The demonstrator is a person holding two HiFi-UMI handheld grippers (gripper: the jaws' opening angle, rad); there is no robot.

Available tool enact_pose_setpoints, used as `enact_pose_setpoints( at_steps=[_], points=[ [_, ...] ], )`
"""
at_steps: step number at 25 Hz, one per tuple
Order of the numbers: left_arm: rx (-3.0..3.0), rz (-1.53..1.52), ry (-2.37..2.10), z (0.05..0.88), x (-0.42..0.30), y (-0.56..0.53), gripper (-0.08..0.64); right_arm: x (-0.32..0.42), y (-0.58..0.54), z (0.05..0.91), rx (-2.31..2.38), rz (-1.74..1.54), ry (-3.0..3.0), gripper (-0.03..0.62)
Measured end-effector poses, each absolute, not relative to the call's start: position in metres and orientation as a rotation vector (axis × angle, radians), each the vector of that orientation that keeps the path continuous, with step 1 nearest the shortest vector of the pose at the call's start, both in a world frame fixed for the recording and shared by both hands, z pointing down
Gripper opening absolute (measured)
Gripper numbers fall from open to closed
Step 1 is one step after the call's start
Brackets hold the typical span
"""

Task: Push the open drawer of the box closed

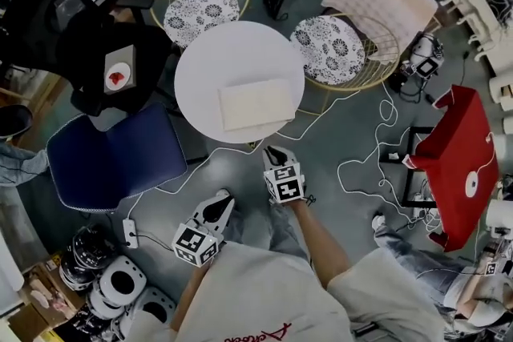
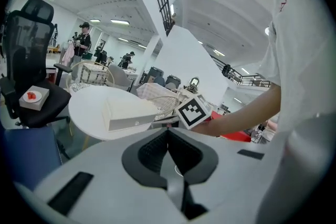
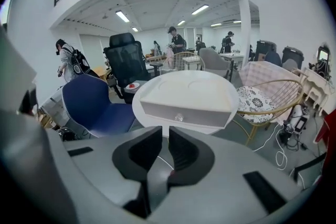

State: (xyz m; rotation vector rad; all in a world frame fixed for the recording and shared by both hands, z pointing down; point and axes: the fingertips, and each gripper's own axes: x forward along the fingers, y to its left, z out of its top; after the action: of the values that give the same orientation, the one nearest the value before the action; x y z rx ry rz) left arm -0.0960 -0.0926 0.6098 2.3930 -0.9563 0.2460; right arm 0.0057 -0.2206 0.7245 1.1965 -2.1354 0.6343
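Closest to me, the left gripper (image 1: 220,205) hangs low on the near side of the round white table (image 1: 207,60). Its jaws are pressed together with nothing in them, and I'd say it's parked out of the way. Just ahead of it, the right gripper (image 1: 275,154) sits nearer the table's front edge. Its jaws stand a narrow slit apart and are empty, and a slim tip like that suits pushing better than grabbing.

Through the right gripper view I'm lined up almost square on the drawer front (image 3: 184,114), with its small clear knob (image 3: 179,117) straight above the jaw tips. There's a gap between us and no contact yet. The white box (image 1: 255,103) rests toward the near side of the table, drawer face turned to me, which makes a straight forward shove the natural move. How far the drawer stands out I can't tell from here. I'd keep the push level and central so the light box doesn't skate across the tabletop.

Left of the table sits a blue chair (image 1: 112,156). Beyond the table are two wicker chairs (image 1: 202,12) with patterned cushions, clear of the work.
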Motion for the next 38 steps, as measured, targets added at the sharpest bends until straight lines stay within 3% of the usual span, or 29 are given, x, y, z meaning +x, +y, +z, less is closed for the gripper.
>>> enact_pose_setpoints(
  at_steps=[6,21,38],
  points=[
    [2.468,0.205,-0.932,0.585,-0.074,-0.107,0.012,0.02,-0.202,0.656,1.299,0.496,-2.236,0.02],
    [2.645,0.141,-1.015,0.519,-0.054,-0.147,0.012,0.034,-0.17,0.524,1.326,0.255,-2.465,0.017],
    [2.692,0.131,-1.093,0.489,-0.053,-0.167,0.012,0.035,-0.165,0.484,1.366,0.138,-2.536,0.015]
  ],
)
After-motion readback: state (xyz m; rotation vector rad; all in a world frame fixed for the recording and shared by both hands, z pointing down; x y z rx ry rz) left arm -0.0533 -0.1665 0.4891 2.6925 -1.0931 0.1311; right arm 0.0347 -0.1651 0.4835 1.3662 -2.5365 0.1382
